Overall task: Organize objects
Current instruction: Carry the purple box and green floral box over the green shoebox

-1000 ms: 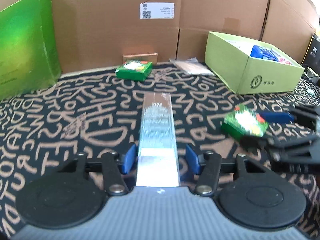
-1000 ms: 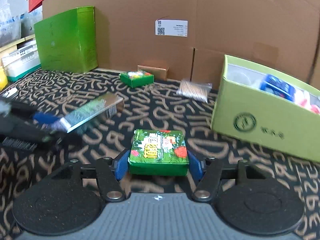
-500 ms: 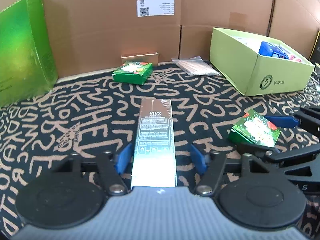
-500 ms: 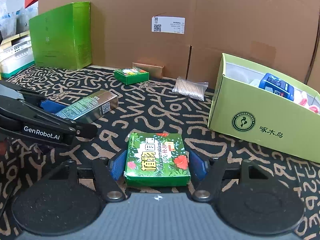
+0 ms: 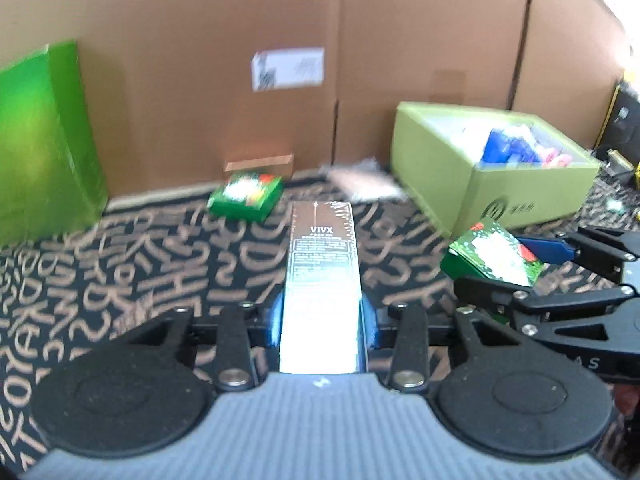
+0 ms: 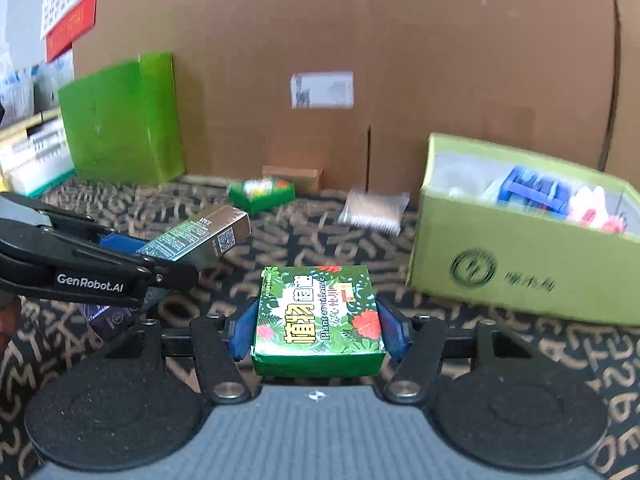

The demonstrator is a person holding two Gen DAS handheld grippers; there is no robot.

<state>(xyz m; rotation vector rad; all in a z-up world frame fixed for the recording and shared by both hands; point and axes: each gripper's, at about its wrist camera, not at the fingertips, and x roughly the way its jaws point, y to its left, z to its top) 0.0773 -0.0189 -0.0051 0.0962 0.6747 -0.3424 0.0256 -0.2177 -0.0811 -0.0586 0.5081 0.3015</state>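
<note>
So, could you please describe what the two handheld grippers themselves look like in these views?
Both are alike: black linkage arms with silver rivets, blue pads on the fingers, two round black foam-like discs and a ribbed grey body at the base. The left gripper bears white "GenRobot.AI" lettering on its side; the right gripper shows only partial letters there.

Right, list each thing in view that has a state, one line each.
left gripper: just closed in, shut on the silver VIVX box, lifted.
right gripper: shut on the leafy green box.
second leafy green box: lying flat on the mat.
light green box: open, holding items.
tall green box: upright.
</note>
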